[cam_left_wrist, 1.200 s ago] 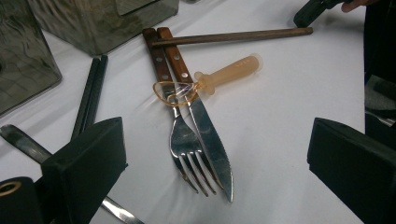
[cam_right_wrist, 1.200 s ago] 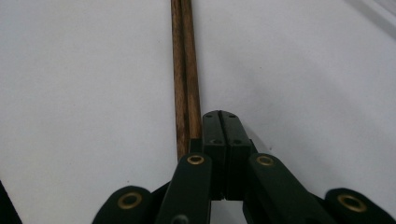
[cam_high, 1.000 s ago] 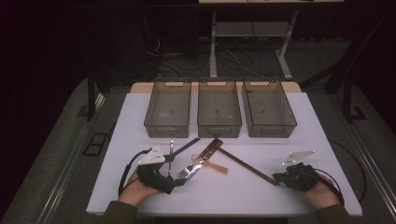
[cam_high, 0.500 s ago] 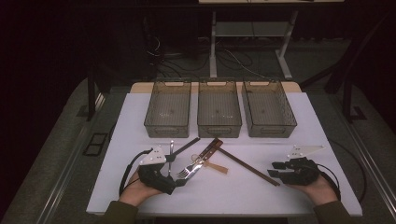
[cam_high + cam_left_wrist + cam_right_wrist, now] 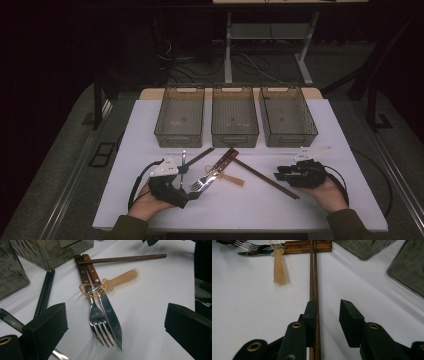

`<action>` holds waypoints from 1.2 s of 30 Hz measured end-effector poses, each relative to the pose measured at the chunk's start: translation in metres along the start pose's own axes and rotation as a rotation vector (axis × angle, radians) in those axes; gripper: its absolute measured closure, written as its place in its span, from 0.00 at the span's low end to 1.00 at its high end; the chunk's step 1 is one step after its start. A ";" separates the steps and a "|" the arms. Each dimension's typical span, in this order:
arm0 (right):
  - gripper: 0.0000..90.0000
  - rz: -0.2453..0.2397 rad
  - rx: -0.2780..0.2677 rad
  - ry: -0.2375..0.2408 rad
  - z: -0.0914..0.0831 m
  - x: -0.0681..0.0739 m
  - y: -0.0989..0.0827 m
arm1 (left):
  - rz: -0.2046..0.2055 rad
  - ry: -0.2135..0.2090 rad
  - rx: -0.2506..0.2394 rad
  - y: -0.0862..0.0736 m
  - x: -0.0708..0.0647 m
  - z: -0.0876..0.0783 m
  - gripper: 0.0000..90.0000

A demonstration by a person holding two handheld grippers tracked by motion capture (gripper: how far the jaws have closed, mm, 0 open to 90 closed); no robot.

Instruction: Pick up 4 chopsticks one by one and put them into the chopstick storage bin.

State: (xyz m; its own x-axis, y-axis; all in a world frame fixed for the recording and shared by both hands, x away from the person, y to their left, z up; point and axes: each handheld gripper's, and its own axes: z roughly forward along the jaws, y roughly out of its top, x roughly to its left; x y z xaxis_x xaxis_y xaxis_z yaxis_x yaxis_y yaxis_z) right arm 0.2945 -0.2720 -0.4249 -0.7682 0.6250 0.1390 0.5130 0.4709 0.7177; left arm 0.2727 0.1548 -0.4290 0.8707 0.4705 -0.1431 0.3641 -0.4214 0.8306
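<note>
A wooden-handled fork (image 5: 96, 315) and knife (image 5: 110, 315) lie side by side mid-table, a small whisk (image 5: 120, 278) with a beige handle resting across them. My left gripper (image 5: 116, 315) stands wide open, with the fork tines (image 5: 202, 182) just ahead between its jaws and untouched. Brown chopsticks (image 5: 265, 177) run diagonally toward my right gripper (image 5: 280, 173). In the right gripper view the chopsticks (image 5: 314, 272) pass under and along the inner side of one jaw. That gripper (image 5: 328, 307) has just been closing; a gap remains, and its pads press on nothing.
Three grey bins (image 5: 180, 117) (image 5: 234, 116) (image 5: 287, 116) stand in a row at the back of the white table. Black chopsticks (image 5: 197, 156) and a metal utensil handle (image 5: 183, 161) lie left of the fork. A person's hands hold both grippers near the front edge.
The right gripper has moved left and slightly away from the front edge, up to the near end of the brown chopsticks. The left gripper and the cutlery have not moved.
</note>
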 end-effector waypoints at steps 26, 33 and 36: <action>0.91 -0.049 0.087 0.037 0.018 0.007 0.001 | 0.010 -0.005 0.008 0.000 0.000 0.000 0.04; 0.91 -0.053 0.093 0.038 0.019 0.007 0.001 | 0.006 -0.006 0.004 0.000 0.000 0.001 0.04; 0.91 -0.060 0.095 0.033 0.020 0.007 0.001 | 0.007 -0.006 0.006 0.000 0.000 0.001 0.04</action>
State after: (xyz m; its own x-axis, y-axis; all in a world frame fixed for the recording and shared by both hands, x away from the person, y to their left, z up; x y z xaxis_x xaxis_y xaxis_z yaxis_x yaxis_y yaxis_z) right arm 0.2973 -0.2547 -0.4372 -0.8102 0.5735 0.1214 0.4983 0.5646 0.6580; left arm 0.2728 0.1541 -0.4293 0.8753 0.4628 -0.1403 0.3598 -0.4294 0.8284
